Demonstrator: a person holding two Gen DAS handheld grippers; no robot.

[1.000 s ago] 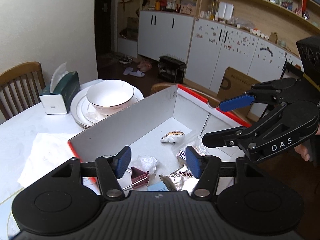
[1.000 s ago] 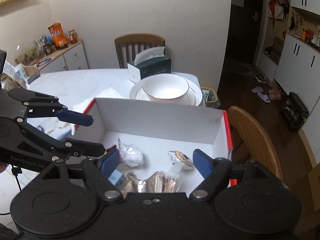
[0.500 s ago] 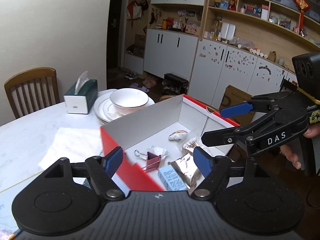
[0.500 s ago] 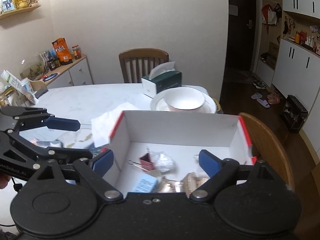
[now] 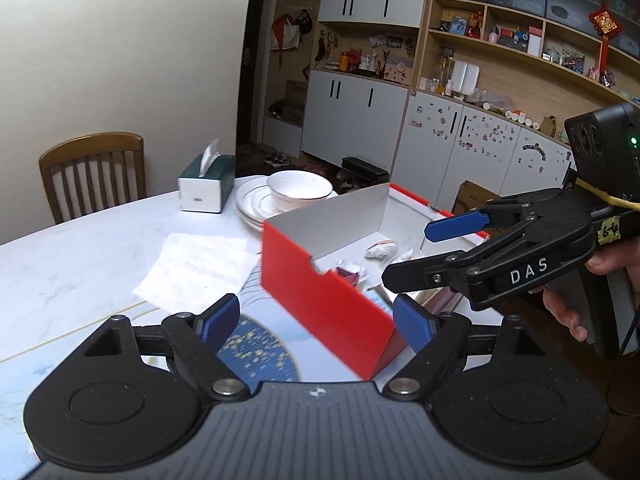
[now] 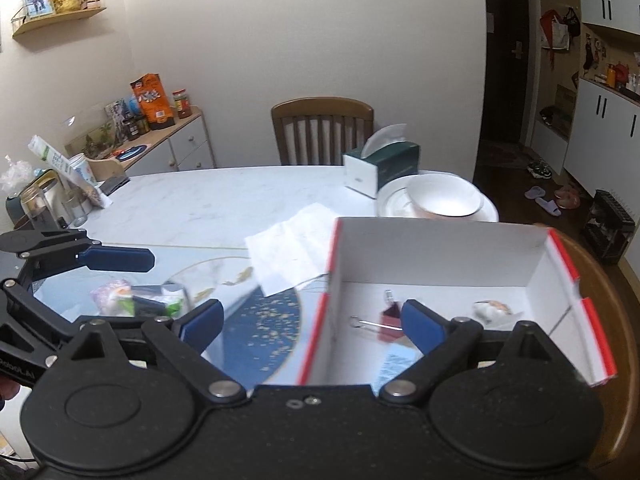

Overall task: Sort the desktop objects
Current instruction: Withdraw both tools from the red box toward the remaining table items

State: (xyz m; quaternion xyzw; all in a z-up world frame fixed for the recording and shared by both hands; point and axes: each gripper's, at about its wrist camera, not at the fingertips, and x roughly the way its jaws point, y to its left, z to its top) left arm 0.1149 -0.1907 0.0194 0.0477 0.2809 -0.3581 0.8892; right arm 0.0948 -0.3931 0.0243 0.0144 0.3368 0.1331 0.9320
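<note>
The white marble table [image 6: 208, 196] carries everything, with a long bare stretch running toward the wooden chair [image 6: 322, 128] at its far edge. On the table's near right end sits the red box [image 5: 320, 300], white inside, its top open; in the right wrist view its right wall reaches the table's edge, beside a second chair back [image 6: 612, 320]. Just behind the box stand stacked plates [image 6: 390, 204] with a white bowl [image 6: 442, 198] on them, and a green tissue box [image 6: 380, 168] touches or nearly touches the plates. A flat white paper napkin [image 6: 292, 252] lies just left of the box, partly over a blue round mat [image 6: 256, 332].

The left tool [image 5: 316, 320] is spread wide and holds nothing; the box's red near corner shows between its blue pads, though contact cannot be told. The right tool [image 6: 310, 320] is also spread wide and empty, hanging above the box's left wall. Each tool is visible in the other's view, well apart from it.

Inside the box lie a dark red binder clip [image 6: 390, 318] with wire handles, a light blue packet [image 6: 394, 364] near the front, and a small white wrapped item [image 6: 490, 308] toward the right wall. Left of the mat, on the table outside the box, a small pile of wrapped packets [image 6: 136, 296] lies below the left tool's blue finger.
</note>
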